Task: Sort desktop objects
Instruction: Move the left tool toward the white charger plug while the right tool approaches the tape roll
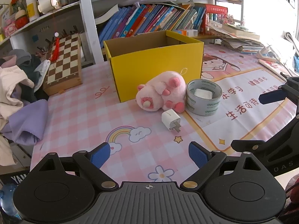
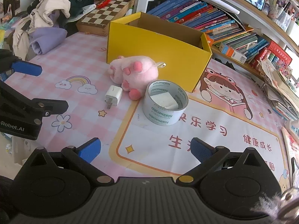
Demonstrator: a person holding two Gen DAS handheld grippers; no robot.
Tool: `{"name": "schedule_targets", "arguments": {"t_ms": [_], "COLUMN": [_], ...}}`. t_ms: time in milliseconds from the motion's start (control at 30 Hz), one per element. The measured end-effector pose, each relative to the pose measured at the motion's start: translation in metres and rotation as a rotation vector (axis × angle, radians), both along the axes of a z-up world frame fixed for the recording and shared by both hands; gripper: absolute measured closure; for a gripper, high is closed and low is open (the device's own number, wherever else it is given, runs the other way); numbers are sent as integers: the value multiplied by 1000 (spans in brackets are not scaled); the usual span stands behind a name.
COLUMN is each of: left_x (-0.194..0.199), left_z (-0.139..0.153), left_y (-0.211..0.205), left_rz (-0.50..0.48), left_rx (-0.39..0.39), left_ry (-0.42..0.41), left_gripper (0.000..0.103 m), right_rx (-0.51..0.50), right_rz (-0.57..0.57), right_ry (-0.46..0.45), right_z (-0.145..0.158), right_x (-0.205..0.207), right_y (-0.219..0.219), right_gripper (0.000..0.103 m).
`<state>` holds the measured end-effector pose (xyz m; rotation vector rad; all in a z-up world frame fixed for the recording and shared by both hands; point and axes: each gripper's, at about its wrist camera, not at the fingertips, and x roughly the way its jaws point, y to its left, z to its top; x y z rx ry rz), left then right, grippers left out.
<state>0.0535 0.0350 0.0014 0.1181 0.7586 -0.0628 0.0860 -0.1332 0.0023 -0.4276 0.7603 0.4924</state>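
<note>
A pink plush pig (image 1: 161, 93) (image 2: 133, 72) lies on its side in front of an open yellow cardboard box (image 1: 157, 63) (image 2: 158, 46). A white charger plug (image 1: 171, 120) (image 2: 113, 96) lies just before the plush. A roll of clear tape (image 1: 204, 99) (image 2: 165, 103) stands to the plush's right with a white block (image 1: 203, 93) (image 2: 164, 101) inside it. My left gripper (image 1: 149, 154) is open and empty, short of the plug. My right gripper (image 2: 145, 149) is open and empty, short of the tape.
A chessboard case (image 1: 63, 63) (image 2: 107, 16) and a pile of clothes (image 1: 18, 93) (image 2: 46, 22) sit at the left. Leaning books (image 1: 153, 18) (image 2: 214, 18) fill the shelf behind the box. Paper stacks (image 1: 239, 37) lie at the right.
</note>
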Motion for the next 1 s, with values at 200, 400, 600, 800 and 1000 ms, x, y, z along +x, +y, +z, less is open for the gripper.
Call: {"name": "schedule_targets", "arguments": {"t_ms": [200, 400, 600, 800, 1000], "left_x": [2, 5, 11, 21, 33], "left_z": [-1, -2, 0, 1, 1], "left_y": [0, 0, 0, 1, -3], "left_rz": [-3, -8, 0, 21, 27], "left_rx": [-1, -8, -9, -12, -12], "left_ry": [6, 9, -3, -12, -8], "left_gripper": [10, 10, 10, 10, 10], "right_rx": [-4, -3, 1, 1, -2], "right_rz": [3, 6, 5, 15, 25], "right_ry": [5, -1, -9, -14, -10], "right_z": [0, 1, 3, 5, 5], "right_x": [2, 5, 12, 24, 38], "right_y": [1, 1, 0, -2, -4], "right_gripper": [0, 0, 3, 3, 3]}}
